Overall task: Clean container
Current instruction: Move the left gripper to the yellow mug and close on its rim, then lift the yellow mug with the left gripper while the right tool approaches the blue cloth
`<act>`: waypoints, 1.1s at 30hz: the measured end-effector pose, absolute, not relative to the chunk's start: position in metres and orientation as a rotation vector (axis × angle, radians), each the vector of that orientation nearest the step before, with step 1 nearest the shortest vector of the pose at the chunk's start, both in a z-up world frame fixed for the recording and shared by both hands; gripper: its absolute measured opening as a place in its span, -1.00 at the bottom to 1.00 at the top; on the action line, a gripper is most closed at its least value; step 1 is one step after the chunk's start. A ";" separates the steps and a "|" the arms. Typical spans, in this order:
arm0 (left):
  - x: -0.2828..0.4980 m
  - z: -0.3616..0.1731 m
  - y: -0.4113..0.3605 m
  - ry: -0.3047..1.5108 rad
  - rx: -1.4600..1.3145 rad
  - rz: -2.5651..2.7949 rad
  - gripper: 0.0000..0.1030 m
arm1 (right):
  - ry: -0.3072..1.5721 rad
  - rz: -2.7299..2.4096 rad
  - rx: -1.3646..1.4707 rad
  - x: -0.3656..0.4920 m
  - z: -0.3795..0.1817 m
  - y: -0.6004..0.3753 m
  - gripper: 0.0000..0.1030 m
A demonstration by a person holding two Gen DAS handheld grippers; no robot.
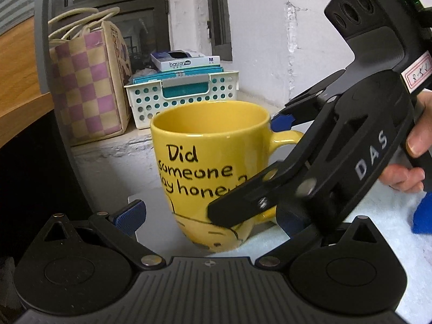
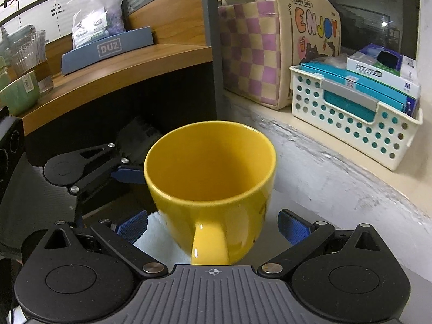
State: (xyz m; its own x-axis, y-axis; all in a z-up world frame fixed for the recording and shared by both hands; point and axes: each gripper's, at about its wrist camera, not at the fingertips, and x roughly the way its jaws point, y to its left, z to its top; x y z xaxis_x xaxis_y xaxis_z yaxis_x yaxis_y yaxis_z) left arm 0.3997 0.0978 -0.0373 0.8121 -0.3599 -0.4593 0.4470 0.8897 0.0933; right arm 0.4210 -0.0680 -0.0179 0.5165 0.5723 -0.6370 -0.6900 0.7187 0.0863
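A yellow mug with black lettering stands upright on a white towel; its inside looks bare. My left gripper is open and wide around the mug's lower body, with the left blue pad a little off the wall. Its right finger is hidden behind the other gripper. My right gripper is open too, straddling the mug, whose handle points at its camera. Its pads stand apart from the mug. A hand holds the right gripper.
Behind the mug, on a pale ledge, are a white perforated basket of boxes and a checked tote bag. A wooden shelf with glasses lies to the left. Something blue rests on the towel at the right.
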 end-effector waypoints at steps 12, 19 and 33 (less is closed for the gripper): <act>0.404 -0.037 0.093 0.410 0.174 -0.456 1.00 | 0.669 0.768 -0.190 0.434 -0.016 -0.060 0.82; 0.400 -0.037 0.092 0.385 0.164 -0.448 0.81 | 0.666 0.770 -0.176 0.428 -0.013 -0.063 0.78; 0.382 -0.021 0.078 0.385 0.195 -0.409 0.73 | 0.657 0.765 -0.153 0.412 -0.002 -0.075 0.78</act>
State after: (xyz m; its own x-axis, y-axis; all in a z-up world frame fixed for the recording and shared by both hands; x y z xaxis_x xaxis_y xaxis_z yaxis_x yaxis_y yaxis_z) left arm 0.3823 0.0785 -0.0215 0.8469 -0.3488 -0.4015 0.4218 0.9003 0.1076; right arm 0.4120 -0.0752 -0.0016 0.5341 0.5932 -0.6023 -0.6853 0.7210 0.1025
